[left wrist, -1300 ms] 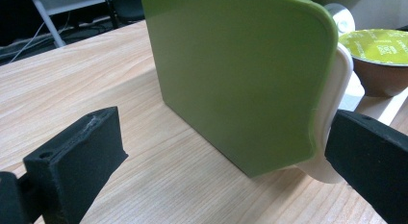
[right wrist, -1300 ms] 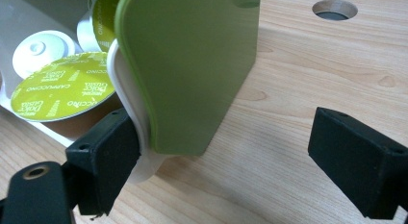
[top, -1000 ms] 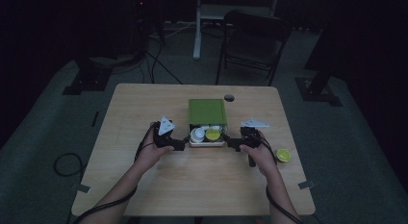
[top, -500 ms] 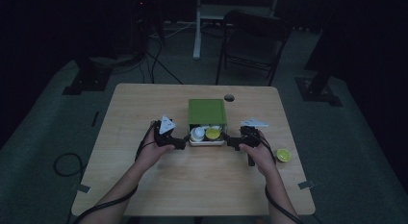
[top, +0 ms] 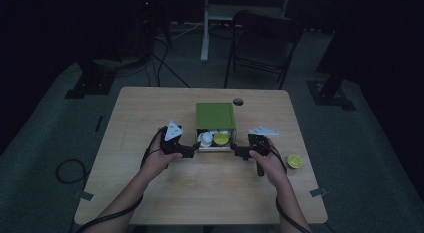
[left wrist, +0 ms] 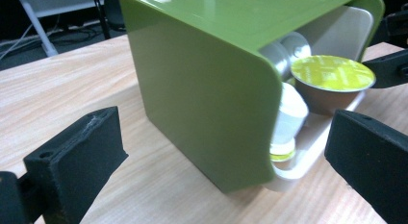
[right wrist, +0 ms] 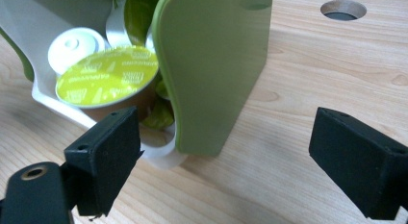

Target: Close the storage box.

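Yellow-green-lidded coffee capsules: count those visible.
2 clearly: one capsule in the drawer of the green box, one loose capsule on the table beside the right hand. More may be hidden inside among the white ones.

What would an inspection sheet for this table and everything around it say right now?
Surface: wooden table, one round hole near the far edge.
Job's things: green box with its white drawer pulled out; a yellow-lidded capsule and white capsules inside.
Clutter: one yellow-lidded capsule lying alone by the right edge.
Grippers: left gripper and right gripper both open, flanking the drawer.
Cables: black cable on the floor at left.
Surroundings: dark room, folding chair behind the table.
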Action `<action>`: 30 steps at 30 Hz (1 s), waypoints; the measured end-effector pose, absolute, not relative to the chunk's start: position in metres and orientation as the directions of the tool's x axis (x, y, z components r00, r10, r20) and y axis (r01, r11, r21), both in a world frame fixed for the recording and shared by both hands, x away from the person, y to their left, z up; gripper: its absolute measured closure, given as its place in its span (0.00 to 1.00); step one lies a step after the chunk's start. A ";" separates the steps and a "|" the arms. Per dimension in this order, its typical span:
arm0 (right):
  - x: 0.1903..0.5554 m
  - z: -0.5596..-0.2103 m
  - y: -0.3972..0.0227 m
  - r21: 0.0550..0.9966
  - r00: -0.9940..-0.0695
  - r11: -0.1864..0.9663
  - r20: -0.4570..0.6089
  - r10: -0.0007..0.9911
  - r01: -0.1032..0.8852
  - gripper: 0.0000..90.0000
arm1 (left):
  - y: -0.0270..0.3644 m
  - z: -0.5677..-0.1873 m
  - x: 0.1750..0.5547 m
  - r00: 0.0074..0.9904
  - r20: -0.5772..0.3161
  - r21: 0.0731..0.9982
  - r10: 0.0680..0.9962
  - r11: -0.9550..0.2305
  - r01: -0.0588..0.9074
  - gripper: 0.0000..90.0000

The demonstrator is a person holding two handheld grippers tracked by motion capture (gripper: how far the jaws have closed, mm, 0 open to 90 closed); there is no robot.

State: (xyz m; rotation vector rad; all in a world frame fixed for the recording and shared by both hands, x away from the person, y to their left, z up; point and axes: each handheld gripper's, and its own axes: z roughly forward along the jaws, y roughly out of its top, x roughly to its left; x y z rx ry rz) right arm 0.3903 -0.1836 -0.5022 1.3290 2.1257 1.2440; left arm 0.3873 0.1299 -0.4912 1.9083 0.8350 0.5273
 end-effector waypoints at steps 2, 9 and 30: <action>0.389 -0.503 -0.184 0.816 -0.507 0.179 0.156 0.848 0.549 0.12 | 0.129 -0.491 0.385 0.676 0.014 0.889 0.737 -0.318 0.329 0.00; 0.384 -0.502 -0.185 0.824 -0.493 0.166 0.151 0.857 0.542 0.12 | 0.133 -0.492 0.377 0.672 0.009 0.886 0.740 -0.318 0.338 0.00; 0.366 -0.499 -0.200 0.834 -0.466 0.154 0.134 0.875 0.530 0.12 | 0.154 -0.501 0.361 0.638 -0.006 0.876 0.770 -0.304 0.375 0.00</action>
